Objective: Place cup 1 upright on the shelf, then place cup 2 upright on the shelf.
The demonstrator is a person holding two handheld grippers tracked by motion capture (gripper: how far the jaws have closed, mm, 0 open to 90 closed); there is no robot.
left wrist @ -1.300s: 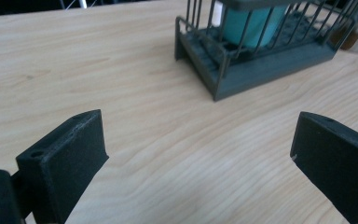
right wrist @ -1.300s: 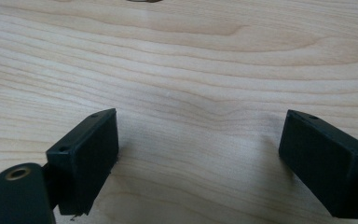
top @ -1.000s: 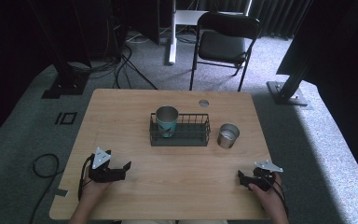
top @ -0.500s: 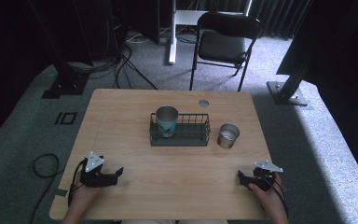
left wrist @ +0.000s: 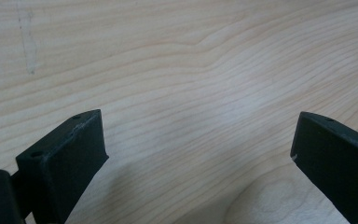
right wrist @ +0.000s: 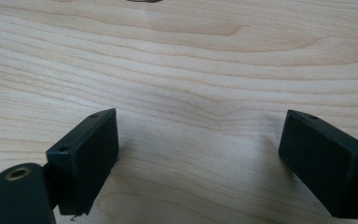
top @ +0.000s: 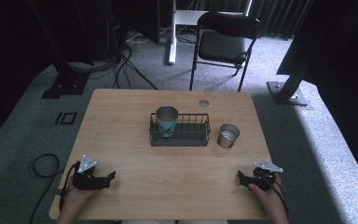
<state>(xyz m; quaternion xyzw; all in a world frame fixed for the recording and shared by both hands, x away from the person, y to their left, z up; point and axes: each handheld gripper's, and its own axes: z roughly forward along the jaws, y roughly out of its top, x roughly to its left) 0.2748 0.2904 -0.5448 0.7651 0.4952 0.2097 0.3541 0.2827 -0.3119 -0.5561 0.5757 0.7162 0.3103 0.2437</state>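
At the near edge of the tabletop, two hands each rest a claw on the wood, well apart from one another. On the person's left, the left claw lies low near the front left corner, its jaws pointing toward the middle of the tabletop. Its own view has the left claw spread wide, with bare wood grain between the two black jaws and nothing held. On the person's right, the right claw sits near the front right corner, its jaws pointing inward toward the other hand. From its own camera the right claw is likewise wide open and empty, the jaws standing just over the wood.

Farther back, past a broad stretch of bare wood, a dark wire basket stands at the middle of the tabletop. A metal cup with a teal band stands upright inside the left end of the basket. Just beside the basket's right end, on the wood and outside the wire, stands a smaller metal cup, also upright. Beyond the tabletop's far edge, a black folding chair stands on the grey carpet.
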